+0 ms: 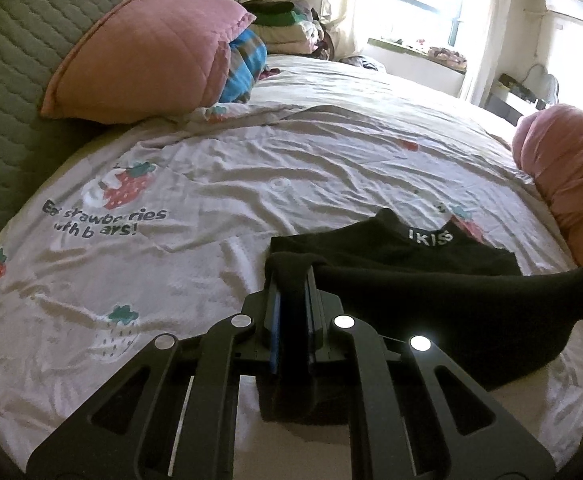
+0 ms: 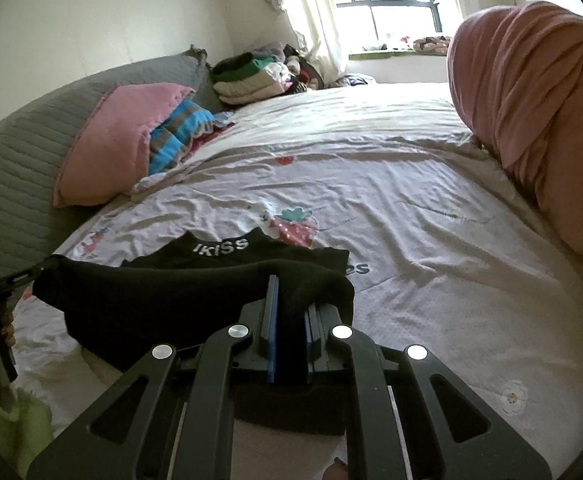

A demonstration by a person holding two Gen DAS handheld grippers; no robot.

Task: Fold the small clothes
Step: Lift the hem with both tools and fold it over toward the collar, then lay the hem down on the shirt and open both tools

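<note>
Garment: a small black knit garment (image 1: 423, 292) with a white-lettered waistband (image 1: 429, 236), its near edge lifted and stretched between the two grippers, its far part lying flat on the bed.
Left gripper (image 1: 293, 292): closed tight on one near corner of the black fabric, which bunches between the blue-padded fingers (image 1: 275, 312).
Right gripper (image 2: 291, 304): clamped on the opposite near corner, cloth folded over and between its fingers (image 2: 271, 308).
Bed: a wrinkled pale bedsheet printed with strawberries and dark lettering (image 1: 227, 168) carries the garment, near the closest edge.
Left of garment: a pink quilted pillow (image 1: 151, 52) leaning on a grey quilted headboard (image 1: 7, 60), with a blue striped cloth (image 1: 245, 66) beside it.
Right of garment: a rolled pink blanket (image 2: 531, 92) at the bed's side.
Far end: a stack of folded clothes (image 2: 251, 76) near a bright window (image 2: 387, 0).
</note>
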